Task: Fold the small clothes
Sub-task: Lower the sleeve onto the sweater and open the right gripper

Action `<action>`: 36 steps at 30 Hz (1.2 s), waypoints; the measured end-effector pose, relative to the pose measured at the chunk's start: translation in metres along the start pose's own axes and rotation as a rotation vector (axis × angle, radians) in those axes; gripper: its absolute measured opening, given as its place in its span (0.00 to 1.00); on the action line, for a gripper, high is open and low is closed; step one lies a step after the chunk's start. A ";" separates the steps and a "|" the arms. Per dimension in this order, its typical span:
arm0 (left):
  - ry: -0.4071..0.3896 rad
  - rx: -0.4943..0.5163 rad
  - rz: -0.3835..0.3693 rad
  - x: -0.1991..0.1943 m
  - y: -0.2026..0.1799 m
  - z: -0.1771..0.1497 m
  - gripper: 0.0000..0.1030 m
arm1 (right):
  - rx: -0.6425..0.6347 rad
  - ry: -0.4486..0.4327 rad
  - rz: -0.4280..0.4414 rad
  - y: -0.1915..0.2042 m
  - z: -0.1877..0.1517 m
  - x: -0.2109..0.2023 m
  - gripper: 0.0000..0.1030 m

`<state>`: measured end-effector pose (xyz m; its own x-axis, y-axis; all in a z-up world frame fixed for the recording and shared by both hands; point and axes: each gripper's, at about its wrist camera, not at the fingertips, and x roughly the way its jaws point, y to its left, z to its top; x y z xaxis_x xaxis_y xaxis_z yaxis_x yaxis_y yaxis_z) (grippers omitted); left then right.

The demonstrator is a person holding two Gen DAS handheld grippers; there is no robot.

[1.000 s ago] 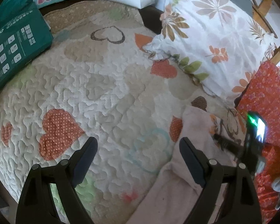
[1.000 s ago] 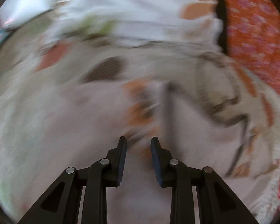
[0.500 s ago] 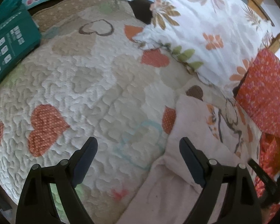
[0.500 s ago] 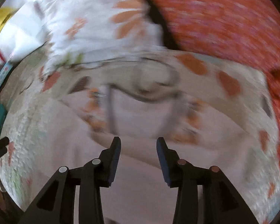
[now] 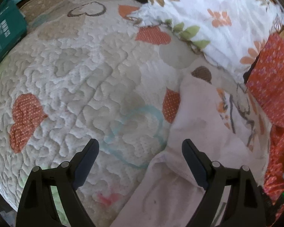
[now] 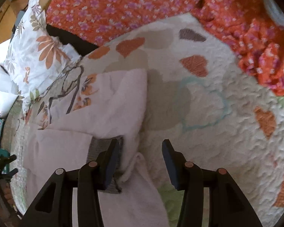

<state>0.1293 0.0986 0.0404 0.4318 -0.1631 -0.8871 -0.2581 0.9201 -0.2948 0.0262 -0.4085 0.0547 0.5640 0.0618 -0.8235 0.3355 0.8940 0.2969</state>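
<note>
The left hand-held gripper (image 5: pixel 140 158) hangs over the quilt (image 5: pixel 81 79) with its jaws spread wide and nothing between them. Its right jaw is over the near edge of the pale pink garment (image 5: pixel 197 124), so it seems poised to take that edge for a fold. At ten o'clock in this view a green box (image 5: pixel 3 32) lies at the quilt's edge, well clear of the work.

The garment lies partly folded on the quilt, at about three o'clock in the left view and nine o'clock in the right. Its printed panel faces the flowered pillow (image 6: pixel 37 49), probably so the plain part can be folded over it.

The right hand-held gripper (image 6: pixel 138 160) is also open and empty, its jaws on either side of the garment's (image 6: pixel 108 104) right border near a grey patch (image 6: pixel 102 145). The orange flowered cloth (image 6: pixel 123 5) is bunched from twelve to two o'clock.
</note>
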 end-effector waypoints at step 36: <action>0.118 0.191 -0.329 -0.025 0.046 -0.106 0.53 | 0.211 0.118 0.277 -0.044 -0.088 -0.025 0.55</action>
<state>0.0154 0.1069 0.0111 0.3597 -0.4896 -0.7943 0.0476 0.8598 -0.5084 -0.0691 -0.4103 0.0202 0.5680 0.3505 -0.7447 0.3375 0.7260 0.5992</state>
